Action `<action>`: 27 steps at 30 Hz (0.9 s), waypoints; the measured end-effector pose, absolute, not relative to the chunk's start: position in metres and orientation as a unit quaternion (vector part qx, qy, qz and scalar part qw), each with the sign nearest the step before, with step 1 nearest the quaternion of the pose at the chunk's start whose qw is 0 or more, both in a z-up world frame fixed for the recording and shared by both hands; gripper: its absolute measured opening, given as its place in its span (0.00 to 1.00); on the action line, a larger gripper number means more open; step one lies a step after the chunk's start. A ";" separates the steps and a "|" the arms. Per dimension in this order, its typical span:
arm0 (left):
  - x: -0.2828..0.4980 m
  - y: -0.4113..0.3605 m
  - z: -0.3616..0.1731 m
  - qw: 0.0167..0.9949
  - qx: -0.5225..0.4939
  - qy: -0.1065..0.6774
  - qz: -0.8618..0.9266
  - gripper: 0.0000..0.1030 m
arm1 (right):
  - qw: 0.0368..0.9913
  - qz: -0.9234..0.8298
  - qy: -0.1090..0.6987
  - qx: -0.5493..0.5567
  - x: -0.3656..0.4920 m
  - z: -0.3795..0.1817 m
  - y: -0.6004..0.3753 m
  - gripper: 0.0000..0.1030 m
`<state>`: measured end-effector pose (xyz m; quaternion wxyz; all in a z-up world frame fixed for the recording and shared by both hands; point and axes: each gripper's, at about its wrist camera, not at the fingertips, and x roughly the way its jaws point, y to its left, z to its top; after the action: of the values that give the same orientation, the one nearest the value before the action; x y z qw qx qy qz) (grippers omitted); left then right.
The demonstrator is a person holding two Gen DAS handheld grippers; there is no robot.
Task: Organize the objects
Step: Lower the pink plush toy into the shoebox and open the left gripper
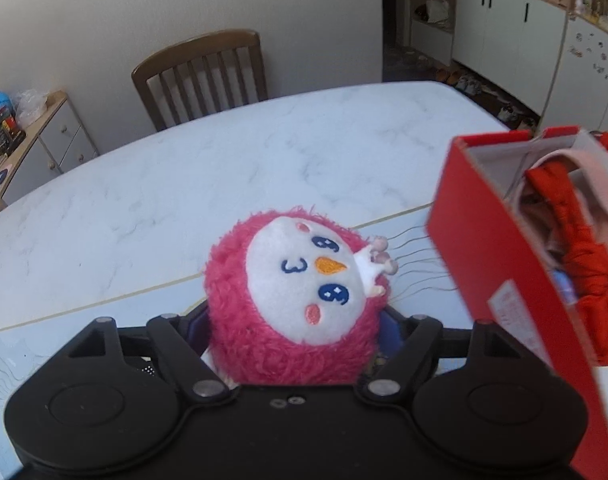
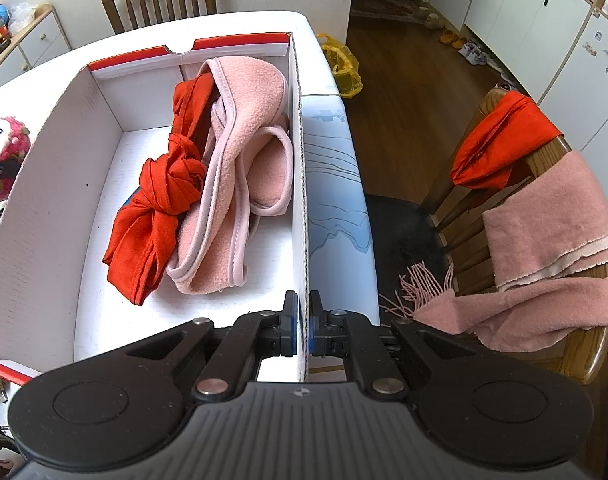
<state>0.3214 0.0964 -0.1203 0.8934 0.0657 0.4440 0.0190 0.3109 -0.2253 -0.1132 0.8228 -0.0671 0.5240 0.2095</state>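
The left gripper [image 1: 296,332] squeezes a pink fluffy toy [image 1: 296,300]. The right gripper [image 2: 302,328] pinches the box [image 2: 44,200] wall tight, clothes [image 2: 208,176] inside.

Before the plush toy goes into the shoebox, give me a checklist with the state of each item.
1. Left gripper shut on the plush toy: ok, the toy sits between its fingers.
2. Right gripper clamped on the shoebox wall: ok, fingers on both sides of it.
3. Free space in the box: ok, bare floor left of the red scarf and pink fleece.
4. Toy beside the box: ok, just outside its left wall.
5. Box flat on the table: cannot tell; it looks tilted in the left view.
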 end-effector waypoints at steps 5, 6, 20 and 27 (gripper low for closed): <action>0.311 0.079 -0.100 0.897 0.065 0.437 0.000 0.75 | 0.823 0.213 0.522 -0.067 0.310 -0.113 -0.226 0.04; 0.309 0.075 -0.096 0.898 0.066 0.435 -0.004 0.75 | 0.823 0.214 0.522 -0.066 0.310 -0.113 -0.226 0.04; 0.289 0.002 -0.053 0.908 0.068 0.407 -0.071 0.75 | 0.823 0.229 0.517 -0.058 0.310 -0.114 -0.229 0.04; 0.293 -0.041 -0.054 0.906 0.078 0.404 -0.096 0.75 | 0.822 0.237 0.515 -0.057 0.310 -0.114 -0.231 0.04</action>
<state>0.2935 -0.0412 -0.0535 0.9064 0.0784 0.4038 -0.0962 0.3101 -0.2312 -0.1139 0.8217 -0.0566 0.5153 0.2368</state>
